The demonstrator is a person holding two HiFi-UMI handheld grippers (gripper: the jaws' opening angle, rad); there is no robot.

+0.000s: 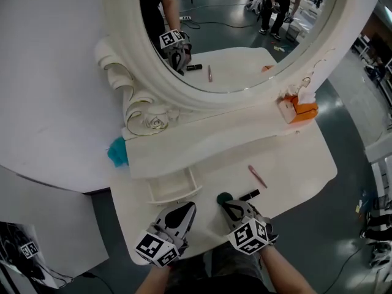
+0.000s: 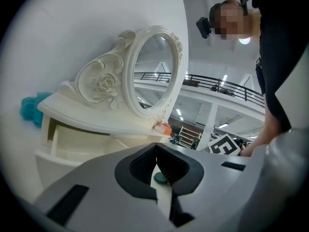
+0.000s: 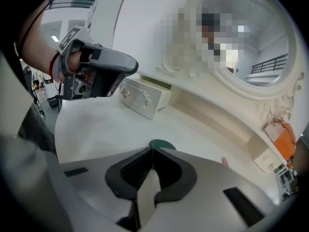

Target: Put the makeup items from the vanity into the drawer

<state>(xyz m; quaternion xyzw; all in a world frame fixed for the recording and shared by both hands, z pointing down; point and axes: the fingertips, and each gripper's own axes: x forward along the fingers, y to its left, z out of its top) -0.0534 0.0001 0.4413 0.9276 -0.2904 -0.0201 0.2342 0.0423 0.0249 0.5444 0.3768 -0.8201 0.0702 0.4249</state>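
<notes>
**Green compact (image 1: 224,198): small, slick, close to the front edge**

Lies flat on the vanity top (image 1: 288,164), just beside a black tube (image 1: 249,195), with the open drawer (image 1: 174,185) near on the left. Probably light, rigid and smooth-shelled; best pinched across the rim. Right gripper (image 1: 231,204) clenched, tips at the near rim, no hold evident. Left gripper (image 1: 186,209) clenched, empty. Little margin at the table's front edge; bare top toward the drawer; pink pencil (image 1: 257,176) apart.

Dark grey floor (image 1: 343,225), plain white wall (image 2: 72,23), bright ceiling strip lights (image 2: 179,111) beyond
</notes>
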